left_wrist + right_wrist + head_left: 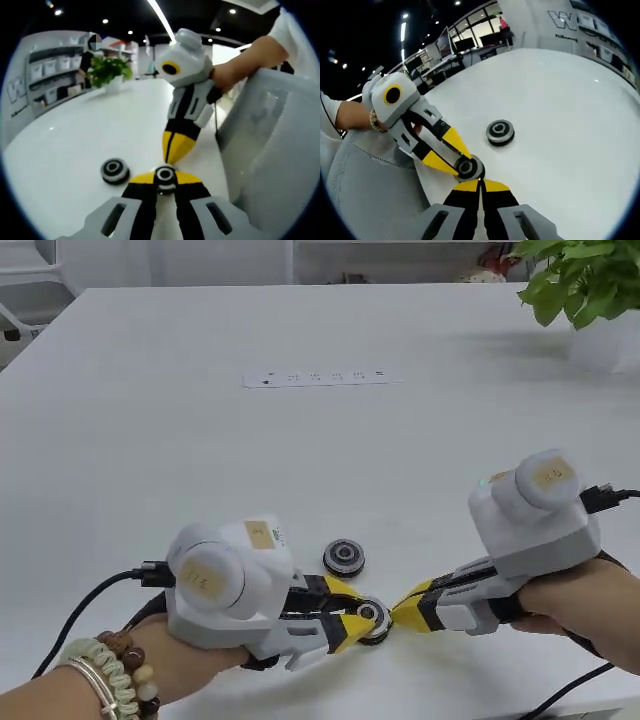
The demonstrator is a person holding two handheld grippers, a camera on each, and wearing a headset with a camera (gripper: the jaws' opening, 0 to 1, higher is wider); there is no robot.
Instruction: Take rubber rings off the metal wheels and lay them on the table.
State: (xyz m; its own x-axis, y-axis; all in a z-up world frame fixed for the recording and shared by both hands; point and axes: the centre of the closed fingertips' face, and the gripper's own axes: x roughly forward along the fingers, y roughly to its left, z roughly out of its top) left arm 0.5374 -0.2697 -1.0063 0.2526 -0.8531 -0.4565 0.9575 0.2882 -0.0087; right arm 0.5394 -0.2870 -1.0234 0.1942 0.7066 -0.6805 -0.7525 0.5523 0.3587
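Left hand-held gripper (pixel 360 618), low in the head view, pinches a small metal wheel (pixel 374 617) between its yellow jaw tips. Whether the wheel rests on the white surface (pixel 200 470) or hangs just above it cannot be told. In the left gripper view the wheel (pixel 165 177) sits squarely between the two yellow tips.

Right hand-held gripper (pixel 404 612) comes in from the opposite side. Its jaws are pressed together into one yellow point that touches the rim of the held wheel. Whether that point grips anything at the rim is too small to tell. In the right gripper view the joined jaws end just beside the wheel (pixel 467 168).

A second wheel (pixel 344 558), dark-rimmed with a pale centre, lies flat on the surface near the left hand-held gripper, apart from both tools. A white power strip (pixel 322 378) lies farther back on the surface, and a green plant (pixel 585 275) stands at the far right corner. Beaded bracelets (pixel 110 670) circle the person's left wrist.
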